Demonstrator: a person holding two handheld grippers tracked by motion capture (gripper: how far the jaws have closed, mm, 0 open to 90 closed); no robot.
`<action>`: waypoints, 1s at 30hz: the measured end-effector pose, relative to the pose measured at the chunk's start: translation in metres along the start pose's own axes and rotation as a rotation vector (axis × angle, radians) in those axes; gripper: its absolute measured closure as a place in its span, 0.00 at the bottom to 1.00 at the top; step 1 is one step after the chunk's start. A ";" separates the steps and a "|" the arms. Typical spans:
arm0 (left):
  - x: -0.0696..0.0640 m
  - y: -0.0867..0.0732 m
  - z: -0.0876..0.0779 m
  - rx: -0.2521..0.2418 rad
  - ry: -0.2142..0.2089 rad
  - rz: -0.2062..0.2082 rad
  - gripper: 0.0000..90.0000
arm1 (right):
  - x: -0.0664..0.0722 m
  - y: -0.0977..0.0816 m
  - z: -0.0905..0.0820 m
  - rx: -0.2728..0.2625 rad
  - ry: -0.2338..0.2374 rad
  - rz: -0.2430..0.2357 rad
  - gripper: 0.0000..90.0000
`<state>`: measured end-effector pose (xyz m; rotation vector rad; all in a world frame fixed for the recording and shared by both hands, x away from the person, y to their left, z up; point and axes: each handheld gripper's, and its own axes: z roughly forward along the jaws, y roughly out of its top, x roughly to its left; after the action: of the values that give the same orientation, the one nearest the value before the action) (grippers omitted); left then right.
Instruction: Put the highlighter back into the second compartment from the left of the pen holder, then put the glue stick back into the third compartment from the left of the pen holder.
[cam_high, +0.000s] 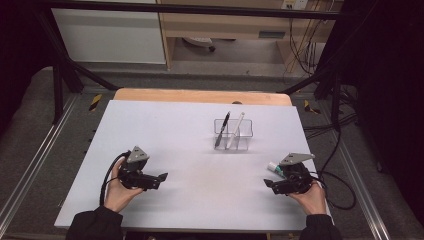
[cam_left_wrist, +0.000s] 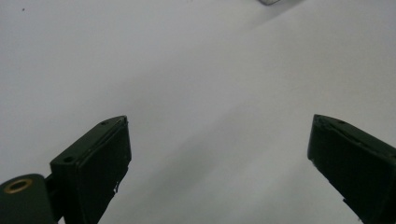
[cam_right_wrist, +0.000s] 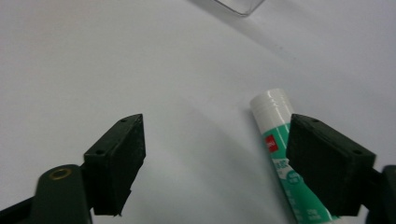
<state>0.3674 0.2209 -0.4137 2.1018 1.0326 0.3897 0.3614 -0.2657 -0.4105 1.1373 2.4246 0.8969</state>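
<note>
A: In the high view we are looking at the glue stick (cam_high: 274, 168) lying on the tabletop (cam_high: 190, 150) near its right edge, just beside the right gripper (cam_high: 270, 184). The left gripper (cam_high: 161, 178) is hovering well apart from it over bare surface. Farther back, a clear organizer (cam_high: 233, 134) is holding a black pen (cam_high: 222, 129) and a white pen (cam_high: 235, 130).

B: In the left gripper view we are seeing the jaws standing wide apart with nothing between them, just the pale tabletop (cam_left_wrist: 196, 84).

A: In the right gripper view we are getting what the high view is blurring: the glue stick (cam_right_wrist: 280, 154) has a white ribbed cap and a green printed body, lying flat. The right-hand jaw is partly covering it. The jaws are spread, and the stick is not between them, so nothing is being gripped.

B: We are judging it light, stiff and smooth plastic, round, so likely to roll or slip. We are favouring a hold across the middle of the green body, not on the cap, which might pull off.
</note>
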 end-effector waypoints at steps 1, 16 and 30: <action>0.002 -0.004 -0.001 0.003 0.004 -0.003 0.06 | -0.001 0.000 0.000 -0.001 -0.002 0.008 0.31; 0.015 -0.026 -0.007 0.016 0.022 -0.023 0.07 | -0.027 -0.013 -0.012 -0.027 -0.046 0.103 0.65; 0.022 -0.033 -0.007 0.023 0.023 -0.032 0.07 | -0.043 -0.014 -0.012 -0.024 -0.064 0.185 0.87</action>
<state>0.3587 0.2543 -0.4344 2.1031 1.0872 0.3888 0.3744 -0.3108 -0.4094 1.3776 2.2799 0.9256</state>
